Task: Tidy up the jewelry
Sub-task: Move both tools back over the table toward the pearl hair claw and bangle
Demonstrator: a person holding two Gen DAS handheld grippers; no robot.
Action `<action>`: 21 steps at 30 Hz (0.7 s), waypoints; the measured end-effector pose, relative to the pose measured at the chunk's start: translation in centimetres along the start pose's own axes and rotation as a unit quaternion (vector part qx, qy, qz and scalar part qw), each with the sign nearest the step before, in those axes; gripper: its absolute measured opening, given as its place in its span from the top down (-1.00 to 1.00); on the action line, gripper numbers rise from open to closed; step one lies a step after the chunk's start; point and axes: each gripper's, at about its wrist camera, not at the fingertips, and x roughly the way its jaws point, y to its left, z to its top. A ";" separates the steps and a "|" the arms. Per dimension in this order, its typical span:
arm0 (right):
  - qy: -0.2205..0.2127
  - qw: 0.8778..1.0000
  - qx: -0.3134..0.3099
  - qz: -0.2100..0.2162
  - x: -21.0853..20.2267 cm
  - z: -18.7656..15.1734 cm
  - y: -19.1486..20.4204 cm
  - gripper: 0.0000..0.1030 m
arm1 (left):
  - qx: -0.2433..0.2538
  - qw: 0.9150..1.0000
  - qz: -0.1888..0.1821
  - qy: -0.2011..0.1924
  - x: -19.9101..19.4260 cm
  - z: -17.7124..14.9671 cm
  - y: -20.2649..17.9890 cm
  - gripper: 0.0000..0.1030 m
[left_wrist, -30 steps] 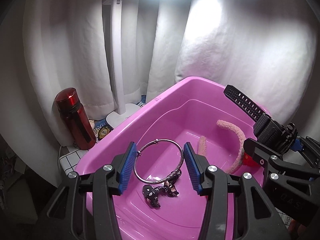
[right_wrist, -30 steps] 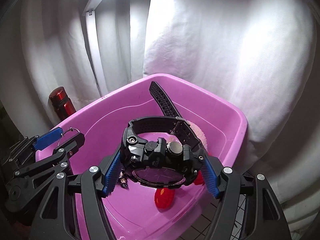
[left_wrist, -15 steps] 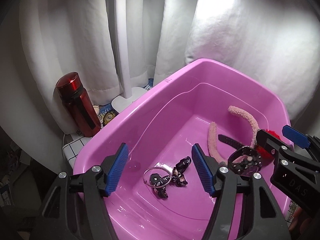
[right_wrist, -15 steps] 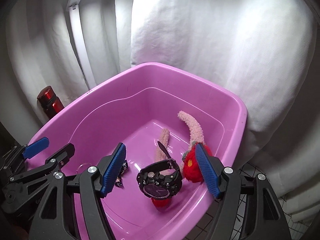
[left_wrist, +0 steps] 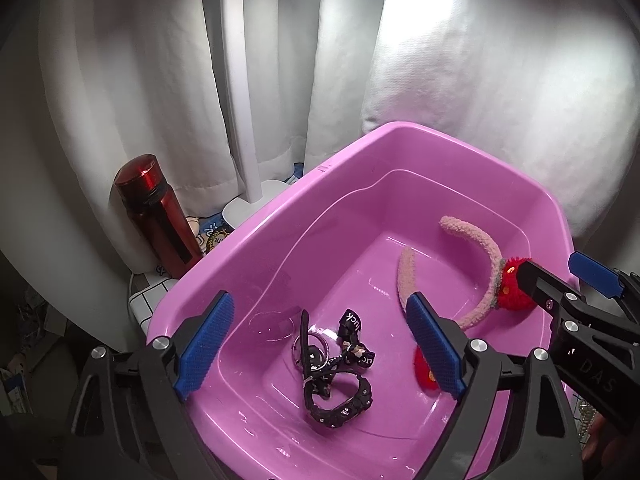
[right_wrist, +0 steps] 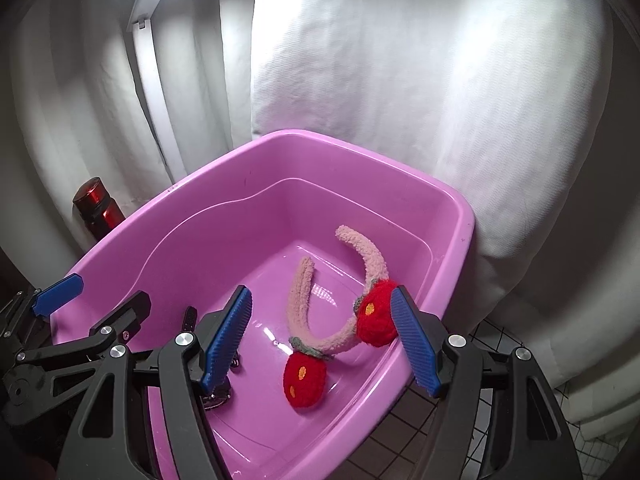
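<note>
Left tool (left_wrist: pixel 318 350) hovering above the glossy pink plastic tub (left_wrist: pixel 256 236), jaws just spread wide, nothing between them; right tool (right_wrist: pixel 322 338) likewise released and empty over the tub's right half; both angled down into the basin. Best practice at this stage, by the look of it: lifting straight up and clear of the rim, no brushing the pile. On the tub floor, a chunky black rubber-strapped wristwatch (left_wrist: pixel 340 400) touching a thin silver bangle (left_wrist: pixel 310 350) and a black printed band (left_wrist: pixel 352 344); well to the right, a fuzzy pink headband with two red woolly strawberries (right_wrist: pixel 340 320). Outside, a red metal bottle (left_wrist: pixel 156 216) beside a white lamp stand (left_wrist: pixel 240 120).
</note>
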 end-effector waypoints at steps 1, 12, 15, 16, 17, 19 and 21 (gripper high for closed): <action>0.000 1.000 0.001 -0.001 -0.1 -0.1 -0.1 -0.34 | 0.000 1.000 -0.001 -0.001 -0.1 0.0 -0.1 -0.67; -0.008 1.000 0.009 -0.007 -1.5 -0.8 -0.9 -0.34 | 0.001 1.000 -0.003 -0.008 -1.8 -0.6 -0.4 -0.68; -0.011 1.000 0.013 -0.008 -2.0 -1.1 -1.2 -0.34 | 0.004 1.000 -0.003 -0.008 -2.2 -0.9 -0.7 -0.68; -0.011 1.000 0.014 -0.008 -2.2 -1.2 -1.3 -0.34 | 0.006 1.000 -0.003 -0.008 -2.3 -1.0 -0.7 -0.68; -0.012 1.000 0.016 -0.009 -2.3 -1.3 -1.4 -0.34 | 0.007 1.000 -0.003 -0.009 -2.5 -1.1 -0.8 -0.68; -0.014 1.000 0.019 -0.009 -2.8 -1.7 -1.7 -0.34 | 0.009 1.000 -0.004 -0.010 -2.8 -1.3 -1.0 -0.68; -0.016 1.000 0.023 -0.010 -3.2 -2.1 -2.1 -0.34 | 0.010 1.000 -0.006 -0.011 -3.3 -1.5 -1.3 -0.68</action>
